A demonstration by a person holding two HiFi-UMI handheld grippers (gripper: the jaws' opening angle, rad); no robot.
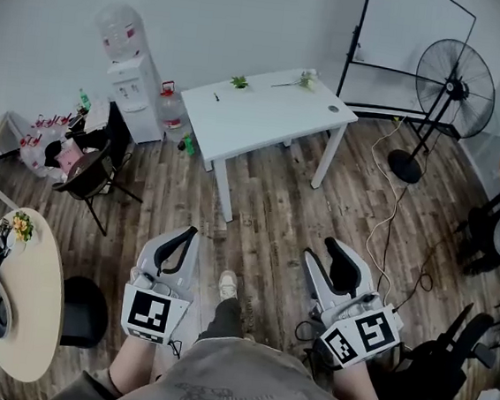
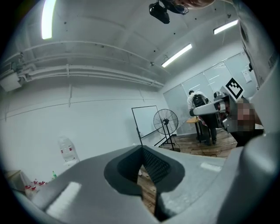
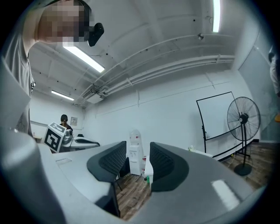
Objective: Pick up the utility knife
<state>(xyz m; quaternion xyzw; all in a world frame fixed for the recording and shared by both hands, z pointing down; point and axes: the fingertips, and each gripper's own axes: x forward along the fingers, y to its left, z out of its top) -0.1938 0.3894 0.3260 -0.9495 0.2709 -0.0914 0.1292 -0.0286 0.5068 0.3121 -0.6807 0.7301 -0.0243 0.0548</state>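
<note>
The white table (image 1: pixel 268 117) stands far ahead across the wooden floor. A small dark thing (image 1: pixel 215 97) lies near its left end; it is too small to tell whether it is the utility knife. I hold both grippers low, close to my body, well short of the table. My left gripper (image 1: pixel 190 233) (image 2: pixel 142 151) has its jaws closed tip to tip with nothing in them. My right gripper (image 1: pixel 331 244) (image 3: pixel 138 151) has a narrow gap between its pads and holds nothing.
Two small plants (image 1: pixel 239 82) (image 1: pixel 302 80) sit on the table. A water dispenser (image 1: pixel 130 75), a whiteboard (image 1: pixel 409 43) and a standing fan (image 1: pixel 455 83) line the far wall. A cable (image 1: pixel 381 217) trails on the floor. Chairs (image 1: pixel 88 173) and a round table (image 1: pixel 30 305) stand to the left.
</note>
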